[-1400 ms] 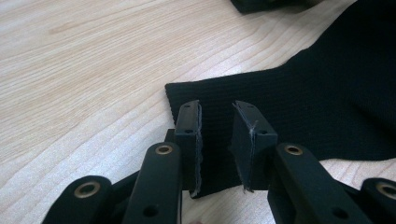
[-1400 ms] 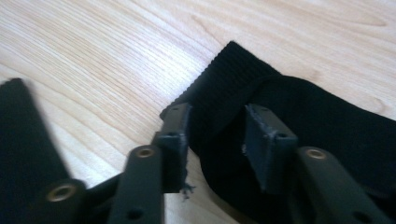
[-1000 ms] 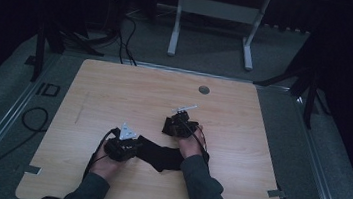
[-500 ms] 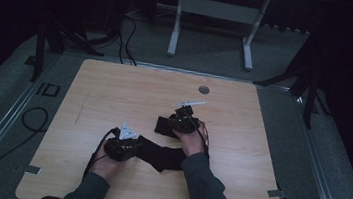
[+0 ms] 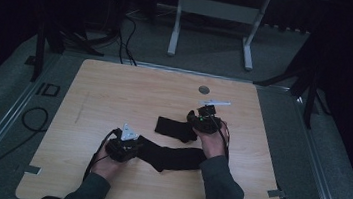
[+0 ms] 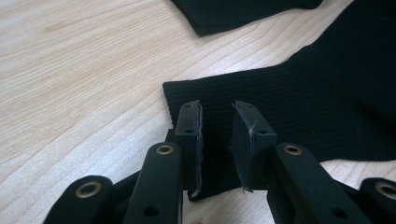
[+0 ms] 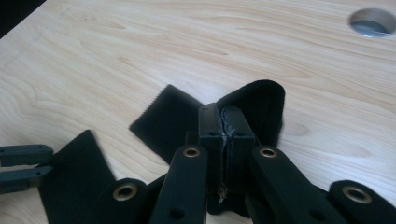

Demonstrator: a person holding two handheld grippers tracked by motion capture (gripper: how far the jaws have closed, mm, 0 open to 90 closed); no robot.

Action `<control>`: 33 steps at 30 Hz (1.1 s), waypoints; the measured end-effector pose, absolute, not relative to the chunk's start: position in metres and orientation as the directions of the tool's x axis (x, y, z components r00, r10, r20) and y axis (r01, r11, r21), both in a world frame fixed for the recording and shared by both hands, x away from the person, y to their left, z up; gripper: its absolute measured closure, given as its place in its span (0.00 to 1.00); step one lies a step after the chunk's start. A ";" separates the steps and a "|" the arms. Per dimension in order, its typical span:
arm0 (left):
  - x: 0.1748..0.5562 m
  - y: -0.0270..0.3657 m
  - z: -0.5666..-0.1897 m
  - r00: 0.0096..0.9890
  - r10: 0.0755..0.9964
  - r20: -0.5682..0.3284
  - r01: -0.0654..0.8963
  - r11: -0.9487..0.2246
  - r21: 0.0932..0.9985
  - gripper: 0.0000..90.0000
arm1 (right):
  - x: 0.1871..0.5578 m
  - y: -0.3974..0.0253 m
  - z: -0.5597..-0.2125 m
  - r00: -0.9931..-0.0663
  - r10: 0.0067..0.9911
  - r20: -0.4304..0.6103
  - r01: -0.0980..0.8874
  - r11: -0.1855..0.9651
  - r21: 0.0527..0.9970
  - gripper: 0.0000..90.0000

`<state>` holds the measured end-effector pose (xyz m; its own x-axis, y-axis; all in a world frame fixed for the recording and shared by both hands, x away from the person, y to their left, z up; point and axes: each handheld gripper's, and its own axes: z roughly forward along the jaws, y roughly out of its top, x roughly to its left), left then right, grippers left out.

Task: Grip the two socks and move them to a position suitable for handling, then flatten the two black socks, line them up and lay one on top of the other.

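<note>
Black knit sock [image 5: 170, 155] lies between my tongs on the wooden table [image 5: 115, 92]. Right gripper [image 7: 226, 122] pinches one end, lifted. Left gripper [image 6: 216, 140] straddles the other end, jaws narrowly apart. Step: folding. Next, I judge: carry the pinched end toward the left gripper.

Black ribbed sock [image 5: 173, 152] on light wood-grain table [image 5: 115, 92].

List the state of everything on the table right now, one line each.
Sock: flat on the table, far end folded over.
Left tongs: open, astride the sock's near end.
Right tongs: shut, pinching the sock's folded end.
Table: bare wood, round hole near far edge.
</note>
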<state>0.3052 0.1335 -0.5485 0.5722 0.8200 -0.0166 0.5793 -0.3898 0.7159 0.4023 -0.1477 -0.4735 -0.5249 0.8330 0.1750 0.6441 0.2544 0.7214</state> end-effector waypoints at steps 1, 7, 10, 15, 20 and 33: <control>0.305 0.134 -0.549 0.571 0.821 -0.017 0.580 -0.389 0.715 0.81 | 0.402 -0.150 -0.473 -0.521 0.835 0.177 0.646 0.250 0.722 0.98; 0.306 0.133 -0.549 0.572 0.820 -0.015 0.580 -0.392 0.714 0.81 | 0.398 -0.178 -0.474 -0.483 0.857 0.179 0.656 0.219 0.722 0.98; 0.305 0.132 -0.549 0.574 0.819 -0.013 0.580 -0.395 0.713 0.81 | 0.396 -0.188 -0.476 -0.468 0.865 0.180 0.662 0.209 0.720 0.97; 0.305 0.133 -0.549 0.573 0.820 -0.014 0.580 -0.393 0.714 0.81 | 0.395 -0.205 -0.484 -0.441 0.879 0.180 0.678 0.195 0.708 0.97; 0.305 0.133 -0.549 0.571 0.821 -0.015 0.580 -0.390 0.715 0.81 | 0.395 -0.219 -0.491 -0.416 0.892 0.179 0.698 0.187 0.691 0.97; 0.306 0.132 -0.550 0.571 0.821 -0.013 0.583 -0.394 0.711 0.81 | 0.402 -0.216 -0.481 -0.535 0.842 0.069 0.646 0.355 0.676 0.68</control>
<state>0.3055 0.1321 -0.5500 0.5708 0.8210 -0.0128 0.5828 -0.3942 0.7106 0.4015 -0.2163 -0.4808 -0.5349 0.8421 0.0689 0.6459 0.3550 0.6759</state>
